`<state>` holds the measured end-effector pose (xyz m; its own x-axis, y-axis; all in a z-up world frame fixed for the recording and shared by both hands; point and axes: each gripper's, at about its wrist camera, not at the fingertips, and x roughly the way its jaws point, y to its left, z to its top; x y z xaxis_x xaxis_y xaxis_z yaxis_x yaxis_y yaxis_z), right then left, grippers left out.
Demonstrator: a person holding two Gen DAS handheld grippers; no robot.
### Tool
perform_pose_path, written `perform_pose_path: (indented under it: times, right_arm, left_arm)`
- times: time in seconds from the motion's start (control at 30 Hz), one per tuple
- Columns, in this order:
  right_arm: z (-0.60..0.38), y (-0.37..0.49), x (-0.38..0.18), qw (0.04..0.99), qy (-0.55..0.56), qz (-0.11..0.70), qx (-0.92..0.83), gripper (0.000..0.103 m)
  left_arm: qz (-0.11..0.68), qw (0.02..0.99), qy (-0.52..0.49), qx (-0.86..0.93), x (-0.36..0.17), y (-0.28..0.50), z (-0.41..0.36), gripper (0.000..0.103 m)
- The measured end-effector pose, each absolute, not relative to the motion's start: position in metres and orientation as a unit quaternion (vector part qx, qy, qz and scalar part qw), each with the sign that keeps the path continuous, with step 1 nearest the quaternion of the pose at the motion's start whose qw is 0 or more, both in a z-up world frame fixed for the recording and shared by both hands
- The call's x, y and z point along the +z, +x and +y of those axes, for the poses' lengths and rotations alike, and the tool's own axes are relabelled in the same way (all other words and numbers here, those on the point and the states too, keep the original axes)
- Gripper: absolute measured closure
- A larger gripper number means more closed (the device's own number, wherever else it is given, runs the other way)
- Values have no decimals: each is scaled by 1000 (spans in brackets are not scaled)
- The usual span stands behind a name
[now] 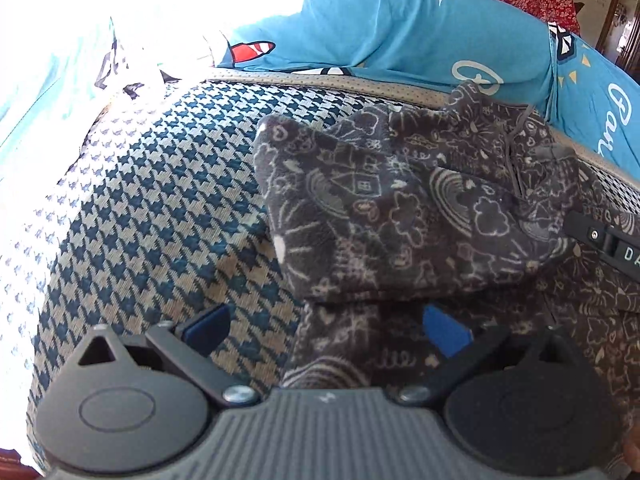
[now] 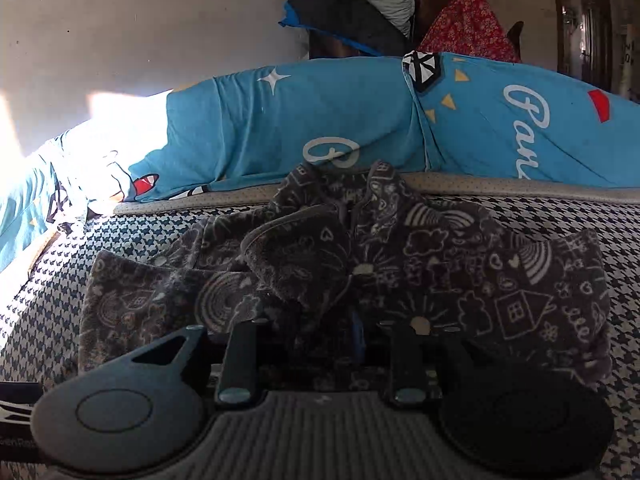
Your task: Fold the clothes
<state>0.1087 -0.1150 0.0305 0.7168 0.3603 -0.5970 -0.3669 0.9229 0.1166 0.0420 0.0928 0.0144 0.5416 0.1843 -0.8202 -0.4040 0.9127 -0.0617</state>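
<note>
Two grippers in shot, and nearest the lens on the left side it's the left gripper (image 1: 326, 330), its blue-padded fingers (image 1: 446, 334) spread wide apart, holding nothing, hovering over the near edge of the dark fleece garment (image 1: 400, 216). One pad sits above the houndstooth cover (image 1: 152, 200), the other above the fleece itself. Over to the right wrist view, the right gripper (image 2: 326, 334) has its fingers drawn close together with dark fleece bunched between them, a sliver of blue pad just showing, so it's clamped on the garment's near hem. Just beyond those fingers the garment lies spread across the houndstooth cover, grey-black with pale doodles of houses, clouds and rainbows, one flap folded over onto the middle, a collar and zip line running away from the camera. In the left view a black bar (image 1: 608, 240) of the other tool pokes in at the right edge, lying against the fleece. Behind the garment, a beige piped edge (image 2: 500, 186), then a blue printed sheet (image 2: 320, 120) with white stars and script lettering. Farther back, piled bedding (image 2: 360, 12) and a red floral cloth (image 2: 468, 24) against a pale wall (image 2: 140, 20).
</note>
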Motion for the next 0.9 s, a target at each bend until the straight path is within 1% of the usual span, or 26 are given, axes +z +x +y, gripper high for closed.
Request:
perform_pose_path:
  times: [0.13, 0.3, 0.47, 0.7, 0.83, 0.87, 0.9]
  right_arm:
    - [-126, 114, 34, 925, 5, 322, 203, 63]
    - [-130, 119, 38, 927, 4, 320, 198, 49]
    - [-139, 129, 32, 927, 1, 338, 163, 47]
    - [-154, 147, 16, 912, 44, 380, 147, 46]
    - [-152, 152, 7, 908, 53, 388, 146, 46]
    - [-152, 151, 9, 911, 54, 381, 147, 47]
    - [-152, 150, 11, 914, 54, 374, 148, 52]
  left_arm:
    - [445, 873, -107, 172, 17, 57, 92, 0]
    - [455, 864, -114, 183, 13, 68, 93, 0]
    - [461, 862, -93, 189, 10, 76, 89, 0]
    - [486, 848, -84, 191, -7, 92, 95, 0]
    - [486, 850, -82, 189, -12, 95, 95, 0]
    - [485, 850, -84, 189, -12, 95, 95, 0]
    - [484, 850, -87, 189, -12, 96, 94, 0]
